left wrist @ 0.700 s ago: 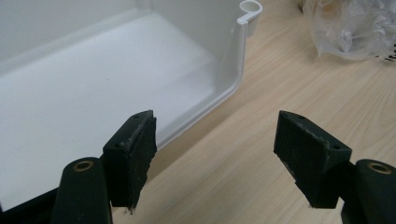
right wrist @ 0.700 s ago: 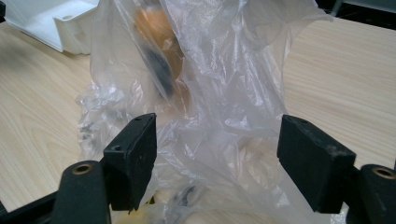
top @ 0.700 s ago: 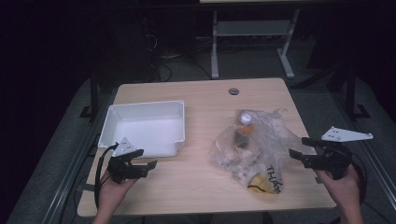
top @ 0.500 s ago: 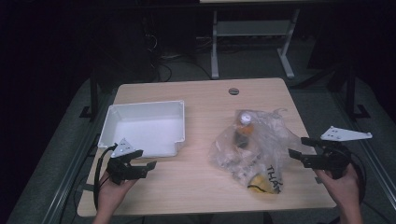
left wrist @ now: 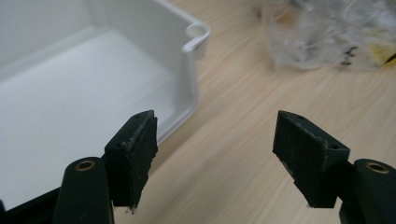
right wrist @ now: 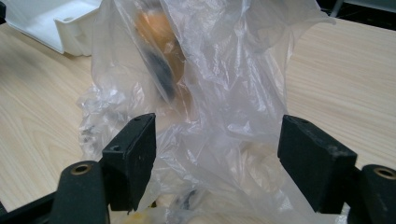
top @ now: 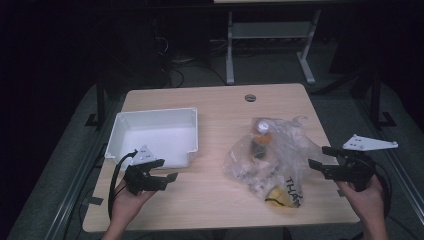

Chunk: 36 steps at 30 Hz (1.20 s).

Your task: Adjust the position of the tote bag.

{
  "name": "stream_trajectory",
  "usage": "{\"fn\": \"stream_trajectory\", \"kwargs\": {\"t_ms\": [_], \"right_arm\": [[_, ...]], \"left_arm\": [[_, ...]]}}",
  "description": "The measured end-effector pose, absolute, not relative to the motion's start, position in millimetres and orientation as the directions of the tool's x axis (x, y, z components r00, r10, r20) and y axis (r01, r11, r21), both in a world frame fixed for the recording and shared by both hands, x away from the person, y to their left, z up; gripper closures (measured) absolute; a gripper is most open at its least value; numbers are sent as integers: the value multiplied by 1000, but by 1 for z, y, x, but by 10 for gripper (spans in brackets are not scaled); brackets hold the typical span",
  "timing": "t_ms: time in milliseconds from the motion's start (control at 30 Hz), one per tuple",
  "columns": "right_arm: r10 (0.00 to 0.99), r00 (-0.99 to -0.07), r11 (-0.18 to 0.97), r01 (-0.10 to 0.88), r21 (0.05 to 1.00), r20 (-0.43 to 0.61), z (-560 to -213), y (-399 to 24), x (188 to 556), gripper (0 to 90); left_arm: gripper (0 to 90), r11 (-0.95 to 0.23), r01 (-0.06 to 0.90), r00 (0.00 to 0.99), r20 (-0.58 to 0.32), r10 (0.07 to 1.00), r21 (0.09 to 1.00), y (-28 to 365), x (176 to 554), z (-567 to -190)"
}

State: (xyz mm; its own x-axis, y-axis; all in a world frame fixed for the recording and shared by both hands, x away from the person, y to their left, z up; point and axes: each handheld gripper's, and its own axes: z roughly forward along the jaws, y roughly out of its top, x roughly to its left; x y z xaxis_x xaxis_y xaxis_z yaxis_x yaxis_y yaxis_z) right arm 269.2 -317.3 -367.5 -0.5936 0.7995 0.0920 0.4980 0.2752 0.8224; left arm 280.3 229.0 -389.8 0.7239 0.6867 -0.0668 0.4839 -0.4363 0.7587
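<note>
A crumpled clear plastic bag (top: 272, 157) holding small items lies on the right half of the light wooden table (top: 220, 105). The right gripper (top: 320, 159), jaws wide and empty, faces its edge. The left gripper (top: 167, 171), equally spread, hovers beside the empty white plastic tray (top: 152, 116).

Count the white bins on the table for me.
1. The white bin sits on the table's left half, just ahead of the left gripper, apart from the clear plastic bag at right. Nothing in view could hide another.
</note>
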Motion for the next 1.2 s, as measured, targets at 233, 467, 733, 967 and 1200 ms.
{"fn": "stream_trajectory", "kwargs": {"t_ms": [233,467,733,967,1200], "right_arm": [[793,-602,278,498,821,97,-369,-316,271,276],[793,-603,282,495,822,90,-368,-316,271,273],[789,-608,278,489,827,94,-367,-317,270,273],[788,-608,279,489,826,94,-367,-317,270,273],[786,-610,272,485,831,98,-365,-317,269,273]], "left_arm": [[300,-503,438,784,-42,619,745,193,291,-371],[301,-579,385,839,-12,543,719,155,302,-356],[301,-622,355,873,-10,488,698,127,310,-351],[304,-642,340,888,-9,460,687,109,318,-344],[310,-646,334,900,-29,435,686,90,333,-335]]}}
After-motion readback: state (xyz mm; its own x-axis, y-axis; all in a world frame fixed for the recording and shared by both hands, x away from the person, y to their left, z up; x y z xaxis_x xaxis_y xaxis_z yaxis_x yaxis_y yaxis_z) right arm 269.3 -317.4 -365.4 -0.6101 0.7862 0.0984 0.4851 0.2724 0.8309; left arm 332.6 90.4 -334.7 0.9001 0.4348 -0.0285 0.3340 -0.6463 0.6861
